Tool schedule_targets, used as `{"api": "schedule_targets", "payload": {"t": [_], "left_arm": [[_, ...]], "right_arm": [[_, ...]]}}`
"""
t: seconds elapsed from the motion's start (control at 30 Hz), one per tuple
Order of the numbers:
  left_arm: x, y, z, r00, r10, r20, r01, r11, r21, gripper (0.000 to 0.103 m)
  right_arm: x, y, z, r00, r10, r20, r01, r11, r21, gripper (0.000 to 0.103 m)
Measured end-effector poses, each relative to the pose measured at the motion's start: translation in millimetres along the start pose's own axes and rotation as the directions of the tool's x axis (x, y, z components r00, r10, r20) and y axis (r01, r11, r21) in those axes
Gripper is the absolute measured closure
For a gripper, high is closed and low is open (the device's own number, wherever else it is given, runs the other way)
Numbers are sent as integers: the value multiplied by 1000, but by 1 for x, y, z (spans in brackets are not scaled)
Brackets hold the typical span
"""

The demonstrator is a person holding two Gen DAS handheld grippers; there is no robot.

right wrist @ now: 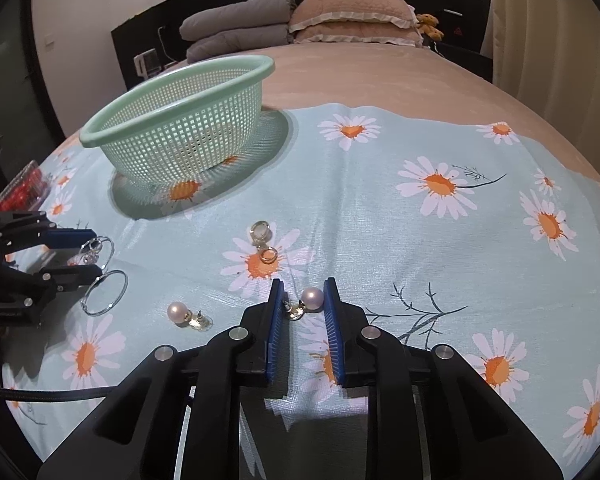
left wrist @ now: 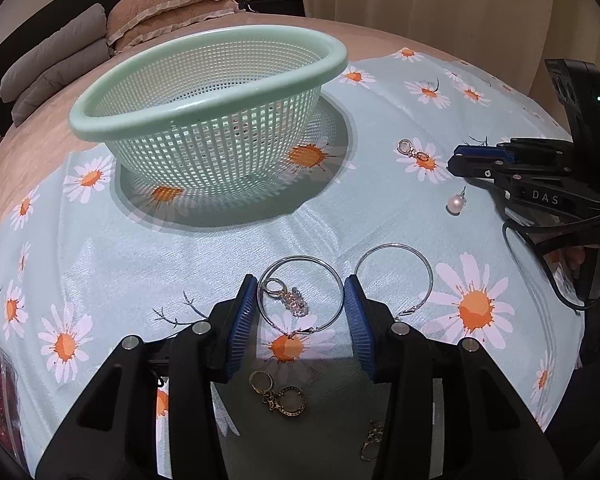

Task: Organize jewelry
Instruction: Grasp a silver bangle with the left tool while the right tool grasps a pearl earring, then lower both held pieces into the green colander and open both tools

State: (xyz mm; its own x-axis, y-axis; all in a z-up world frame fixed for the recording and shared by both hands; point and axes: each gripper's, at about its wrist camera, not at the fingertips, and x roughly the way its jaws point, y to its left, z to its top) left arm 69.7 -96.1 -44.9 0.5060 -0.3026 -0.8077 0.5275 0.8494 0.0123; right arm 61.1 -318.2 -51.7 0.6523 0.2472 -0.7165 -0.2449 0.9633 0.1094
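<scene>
A pale green mesh basket (left wrist: pixel 204 80) stands empty on the daisy cloth, also in the right wrist view (right wrist: pixel 172 108). My left gripper (left wrist: pixel 300 300) is open around a silver hoop earring (left wrist: pixel 268 312) with a crystal charm earring (left wrist: pixel 288 298) inside it. A second hoop (left wrist: pixel 428 268) lies just right. My right gripper (right wrist: pixel 303 294) is open, its jaws either side of a pearl earring (right wrist: pixel 312 298). Another pearl earring (right wrist: pixel 178 313) lies left of it, also in the left wrist view (left wrist: pixel 455 203). A small gold drop earring (right wrist: pixel 262 240) lies ahead.
Gold charm earrings (left wrist: pixel 280 396) lie under my left gripper, another (left wrist: pixel 370 444) nearer. A red packet (right wrist: pixel 20 188) sits at the cloth's left edge. Folded grey quilts (right wrist: pixel 236 28) and pink pillows (right wrist: pixel 352 16) lie at the head of the bed. A black cable (right wrist: pixel 40 394) trails across the cloth.
</scene>
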Motion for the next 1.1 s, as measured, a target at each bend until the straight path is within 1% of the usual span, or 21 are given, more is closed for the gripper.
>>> {"api": "schedule_targets", "payload": {"t": [0.1,0.17,0.23,0.3,0.37,0.6,0.8,1.03,1.1], "left_arm": [[-1,3,0,1000,-10,-6,10,1000,-12,57],[-4,3,0,1000,-9,-6,9,1000,-17,57],[-8,5,1,1000,-14,-4,14,1000,-28,57],[-14,9,2,1000,-11,7,11,999,-37,57],[-20,10,3,1000,0,19,1,999,-39,57],[-37,16,9,998,22,51,-19,999,-49,57],[-48,25,17,997,42,64,-38,997,-68,57],[-63,33,37,993,65,101,-58,996,-73,57],[-67,36,42,990,84,114,-76,994,-78,57]], "right_arm": [[-3,0,0,1000,1,0,-1,1000,3,84],[-7,-1,1,1000,-8,17,7,1000,14,84],[-14,-2,4,999,12,40,-13,999,31,84],[-23,-2,7,997,46,58,-49,998,47,84],[-30,0,11,995,61,75,-65,997,51,84],[-51,20,23,993,63,101,-60,998,-35,84],[-60,28,37,991,57,119,-48,996,-74,84],[-77,38,70,981,63,184,-43,993,-107,84],[-80,41,81,977,71,202,-48,992,-115,84]]}}
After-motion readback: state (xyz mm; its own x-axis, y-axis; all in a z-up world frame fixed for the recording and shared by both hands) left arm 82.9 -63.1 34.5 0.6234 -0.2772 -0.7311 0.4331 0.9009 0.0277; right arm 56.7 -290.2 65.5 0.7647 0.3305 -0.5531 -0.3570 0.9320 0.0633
